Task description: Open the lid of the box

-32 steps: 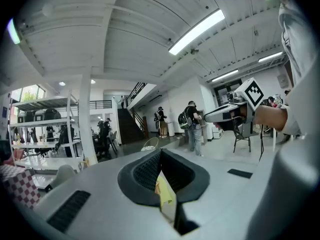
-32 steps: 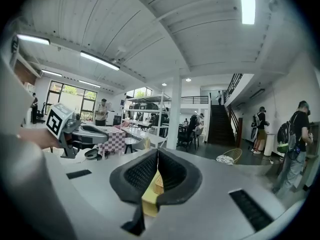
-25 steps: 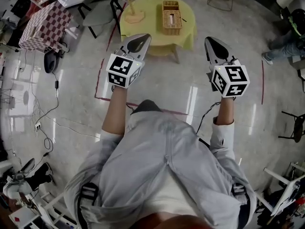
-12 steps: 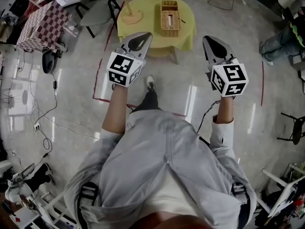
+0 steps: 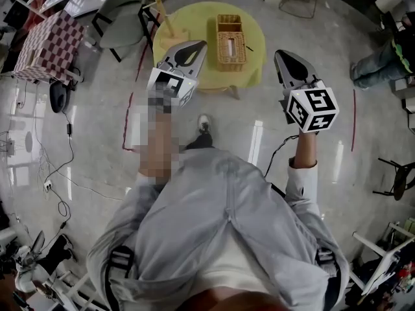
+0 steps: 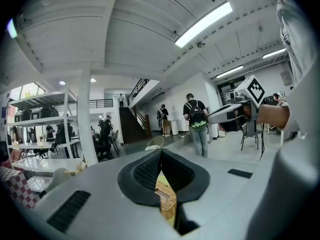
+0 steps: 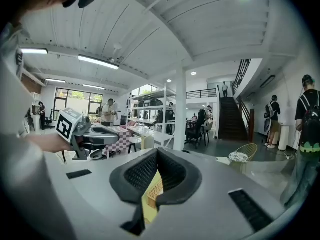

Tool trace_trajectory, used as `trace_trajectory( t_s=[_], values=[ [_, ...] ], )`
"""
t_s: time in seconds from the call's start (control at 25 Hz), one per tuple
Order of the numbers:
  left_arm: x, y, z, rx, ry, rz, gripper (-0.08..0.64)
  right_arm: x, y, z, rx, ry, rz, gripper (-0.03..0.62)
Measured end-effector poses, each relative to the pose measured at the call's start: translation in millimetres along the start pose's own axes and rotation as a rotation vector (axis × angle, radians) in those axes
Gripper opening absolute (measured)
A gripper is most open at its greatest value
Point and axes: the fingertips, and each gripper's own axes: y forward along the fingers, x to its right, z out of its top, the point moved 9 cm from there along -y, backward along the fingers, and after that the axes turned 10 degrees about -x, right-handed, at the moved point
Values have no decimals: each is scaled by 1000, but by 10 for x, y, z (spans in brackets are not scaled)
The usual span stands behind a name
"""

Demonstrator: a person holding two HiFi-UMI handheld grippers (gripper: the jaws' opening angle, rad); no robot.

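A: Location of box (image 5: 231, 43)?
B: Ahead on yellow table (image 5: 194, 18), long axis pointing away, well beyond both jaws.
A: Jaw state?
B: Closed, empty: left gripper (image 5: 192, 49), right gripper (image 5: 285, 60). Left apparently nearer.

Tan woven box (image 5: 231, 41), yellow table (image 5: 194, 23), red-and-white checked cloth (image 5: 48, 44), grey floor (image 5: 97, 141).

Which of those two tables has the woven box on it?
The round yellow table, straight ahead of the person; the woven box sits on its top. The other, the square checked-cloth table off to the left, carries none in view.
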Motion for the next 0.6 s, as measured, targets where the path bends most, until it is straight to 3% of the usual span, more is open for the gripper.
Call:
trace_trajectory(
  t_s=[0.32, 0.6],
  values=[
    [-675, 652, 65, -10, 3, -55, 29, 274, 774, 193, -105, -64, -67, 23],
    [-1054, 1174, 31, -30, -7, -109, 29, 547, 1295, 210, -172, -47, -104, 23]
  ],
)
